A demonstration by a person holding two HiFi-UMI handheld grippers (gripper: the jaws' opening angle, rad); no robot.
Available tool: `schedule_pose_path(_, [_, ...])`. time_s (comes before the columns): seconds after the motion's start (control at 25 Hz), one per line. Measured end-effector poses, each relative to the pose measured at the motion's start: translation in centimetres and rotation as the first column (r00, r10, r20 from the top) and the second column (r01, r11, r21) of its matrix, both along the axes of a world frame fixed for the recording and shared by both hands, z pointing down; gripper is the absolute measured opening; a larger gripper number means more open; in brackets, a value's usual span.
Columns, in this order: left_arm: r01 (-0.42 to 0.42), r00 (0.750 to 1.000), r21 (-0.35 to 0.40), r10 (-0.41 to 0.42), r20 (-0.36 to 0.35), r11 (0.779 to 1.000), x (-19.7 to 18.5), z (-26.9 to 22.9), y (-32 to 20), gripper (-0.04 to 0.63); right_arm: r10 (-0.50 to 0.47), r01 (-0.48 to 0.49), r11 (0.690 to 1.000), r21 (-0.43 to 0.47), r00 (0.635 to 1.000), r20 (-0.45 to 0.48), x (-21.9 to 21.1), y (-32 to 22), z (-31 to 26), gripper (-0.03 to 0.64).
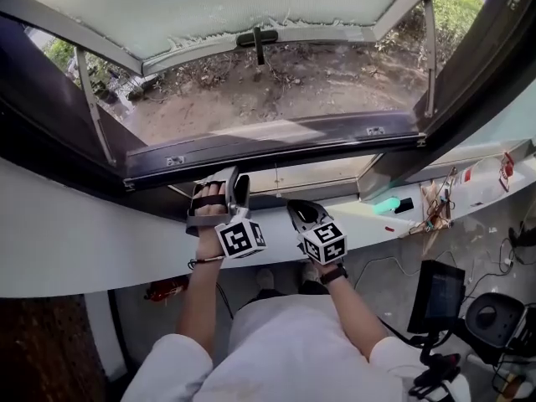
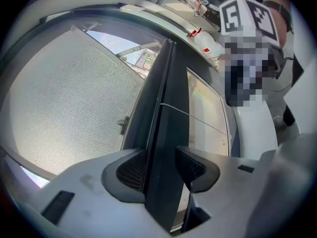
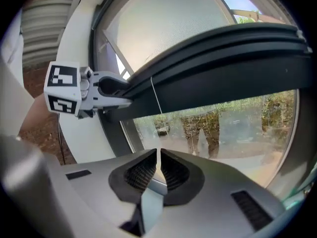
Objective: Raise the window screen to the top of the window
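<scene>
The screen's dark pull bar (image 1: 276, 145) runs low across the open window, just above the white sill (image 1: 75, 241). My left gripper (image 1: 219, 182) reaches up to the bar's left part. In the left gripper view the bar (image 2: 166, 108) runs between the spread pads of the left gripper (image 2: 161, 170), which stands open around it; a thin white cord (image 2: 188, 114) crosses the bar. My right gripper (image 1: 299, 212) hangs below the bar, right of the left one. In the right gripper view the right gripper (image 3: 158, 170) is shut on nothing, with the bar (image 3: 223, 58) above it and the left gripper (image 3: 111, 89) on it.
The frosted sash (image 1: 218, 7) swings outward overhead, with a black handle (image 1: 257, 38). Metal stays (image 1: 94, 107) flank the opening. A cluttered ledge with a teal object (image 1: 385, 206) lies to the right, with a dark screen (image 1: 435, 296) and a chair (image 1: 494, 316) below it.
</scene>
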State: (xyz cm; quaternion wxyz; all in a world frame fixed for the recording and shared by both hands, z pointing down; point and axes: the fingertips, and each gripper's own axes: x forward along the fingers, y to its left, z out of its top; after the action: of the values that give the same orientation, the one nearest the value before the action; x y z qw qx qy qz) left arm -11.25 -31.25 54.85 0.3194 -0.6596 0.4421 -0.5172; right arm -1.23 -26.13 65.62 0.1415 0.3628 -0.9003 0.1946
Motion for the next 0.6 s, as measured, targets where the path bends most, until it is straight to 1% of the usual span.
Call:
schedule_pose_path(0.08, [0.004,1.0,0.002,-0.004,-0.002,1.0,0.1,0.0,-0.1,0.173,-0.005,0.005,1.0,-0.024,1.0,-0.004,0.0,0.1,2.3,0.03])
schedule_pose_path(0.16, [0.008,1.0,0.005,-0.008,-0.004,1.0,0.3,0.1,-0.2,0.173,-0.004,0.005,0.999,-0.053,1.0,0.003,-0.1,0.1,4.2,0.076])
schedule_pose_path(0.32, [0.029,1.0,-0.001,-0.029,-0.01,1.0,0.1,0.2,-0.1,0.173,-0.037,0.034,0.996,-0.077,0.999,-0.03,-1.5,0.7,7.6,0.13])
schedule_pose_path(0.44, [0.038,0.999,0.004,-0.038,0.003,0.999,0.0,0.3,-0.1,0.173,-0.038,0.032,0.994,-0.109,0.997,-0.061,-2.3,0.2,10.7,0.14])
schedule_pose_path(0.6, [0.045,0.999,0.01,-0.045,0.006,0.999,0.1,0.4,-0.2,0.173,-0.029,0.011,0.989,-0.149,0.992,-0.12,-2.7,-2.5,15.3,0.14])
